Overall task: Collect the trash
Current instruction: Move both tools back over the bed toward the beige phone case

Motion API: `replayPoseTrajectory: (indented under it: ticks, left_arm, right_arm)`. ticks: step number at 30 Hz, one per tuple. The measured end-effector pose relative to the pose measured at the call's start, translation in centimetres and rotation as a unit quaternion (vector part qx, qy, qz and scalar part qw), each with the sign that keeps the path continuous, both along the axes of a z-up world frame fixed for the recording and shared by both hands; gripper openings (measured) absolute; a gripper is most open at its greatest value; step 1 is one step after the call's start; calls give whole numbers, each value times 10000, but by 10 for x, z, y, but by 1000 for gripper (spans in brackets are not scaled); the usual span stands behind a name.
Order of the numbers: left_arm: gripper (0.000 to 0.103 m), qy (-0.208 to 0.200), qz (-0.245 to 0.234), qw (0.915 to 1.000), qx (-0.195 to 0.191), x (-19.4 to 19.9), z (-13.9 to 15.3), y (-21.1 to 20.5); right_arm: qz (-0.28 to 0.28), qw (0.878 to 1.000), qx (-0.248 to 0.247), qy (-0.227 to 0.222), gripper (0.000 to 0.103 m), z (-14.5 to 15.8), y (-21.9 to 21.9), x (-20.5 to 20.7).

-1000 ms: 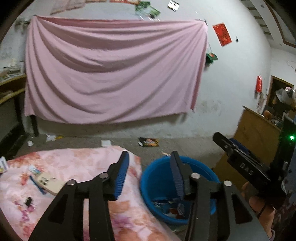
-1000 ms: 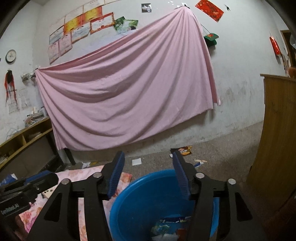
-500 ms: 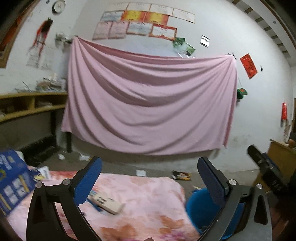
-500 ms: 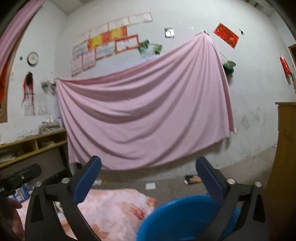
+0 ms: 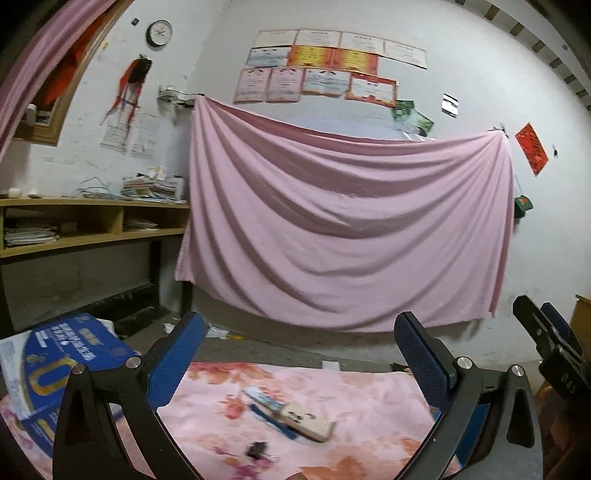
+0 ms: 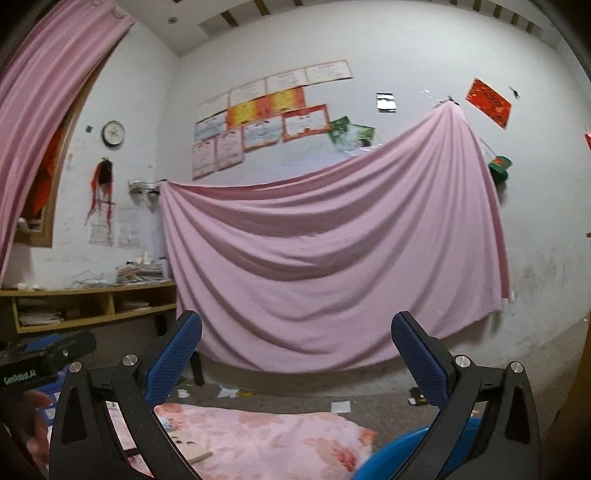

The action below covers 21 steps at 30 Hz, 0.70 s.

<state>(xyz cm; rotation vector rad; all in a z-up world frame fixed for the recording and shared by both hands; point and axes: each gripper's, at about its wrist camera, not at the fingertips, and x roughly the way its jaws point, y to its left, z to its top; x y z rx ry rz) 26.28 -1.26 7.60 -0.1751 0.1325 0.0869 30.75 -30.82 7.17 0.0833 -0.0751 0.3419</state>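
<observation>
Dim indoor light, cool purplish cast, source not visible. White wall (image 5: 461,66) is brightest; lower corners fall into dark vignette. Strong fisheye bending at edges, both views. Motion blur smears the small items on the floral cover (image 5: 369,391); pink sheet (image 6: 332,258) folds show soft shadows. No glare.

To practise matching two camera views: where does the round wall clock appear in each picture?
Left wrist view: wall clock, top left, above the red hanging ornament.
Right wrist view: wall clock, left side, upper middle.
Shared landmark: pink sheet hung on the wall, right of the clock.
</observation>
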Motion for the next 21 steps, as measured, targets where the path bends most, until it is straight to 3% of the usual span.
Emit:
replayPoseTrajectory:
  ticks: [10,14,21]
  left_arm:
    - [101,238,357,9991,60,-9,-25,40]
    - [101,486,340,9982,77,-7,-40,51]
    - [101,1102,80,9939,59,5,-64,60]
  right_arm:
    - [429,9968,-576,346,103,-16,60,16]
    - [736,9907,-809,806,103,-25,81,33]
    - [1233,9664,-1344,1811,103,-48,112,66]
